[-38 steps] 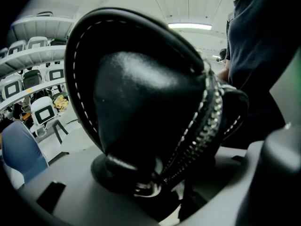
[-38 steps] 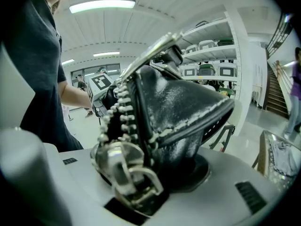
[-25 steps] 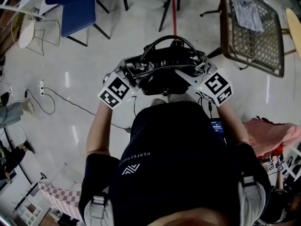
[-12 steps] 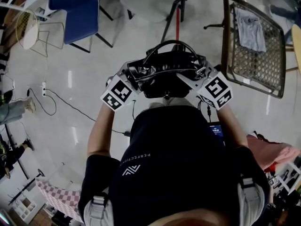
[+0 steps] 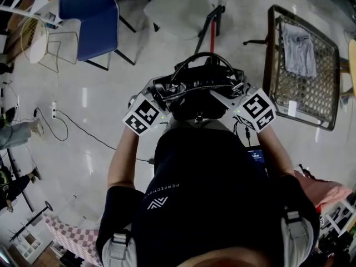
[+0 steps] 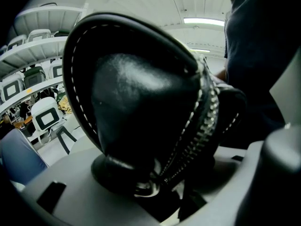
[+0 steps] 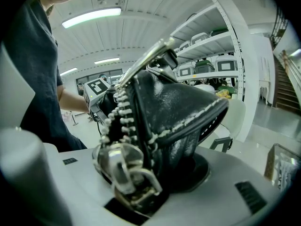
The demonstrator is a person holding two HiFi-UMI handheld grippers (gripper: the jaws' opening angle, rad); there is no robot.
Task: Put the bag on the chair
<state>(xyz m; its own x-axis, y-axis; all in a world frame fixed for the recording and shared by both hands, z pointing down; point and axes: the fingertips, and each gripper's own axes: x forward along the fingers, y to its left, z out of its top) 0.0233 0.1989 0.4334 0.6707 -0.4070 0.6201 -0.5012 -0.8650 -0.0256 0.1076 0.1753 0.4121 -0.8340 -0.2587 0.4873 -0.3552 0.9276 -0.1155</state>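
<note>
The black leather handbag with white stitching and looped handles (image 5: 197, 85) hangs in the air in front of the person's chest, above the pale glossy floor (image 5: 83, 138) and resting on nothing. Its long axis runs side to side across the body. The left gripper (image 5: 158, 96) has its jaws clamped on the bag's left end, where the left gripper view shows the rounded end panel and zip line filling the gap. The right gripper (image 5: 236, 92) pinches the opposite end, and its own view shows the zip pull and metal ring sitting right at the jaw root. Neither gripper is nearer than the other, since the load is shared end to end. Straight ahead of the bag, a little way off, stands a pale grey-white moulded chair (image 5: 181, 10). A blue chair (image 5: 89, 18) sits off to the left. To the right is a brown woven-mesh seat (image 5: 311, 82) that already carries a grey cloth (image 5: 297, 43). Which chair is meant I cannot tell. The white one lies most directly along the forward path, so the likely move is to carry the bag forward and lower it level, both ends together.
</note>
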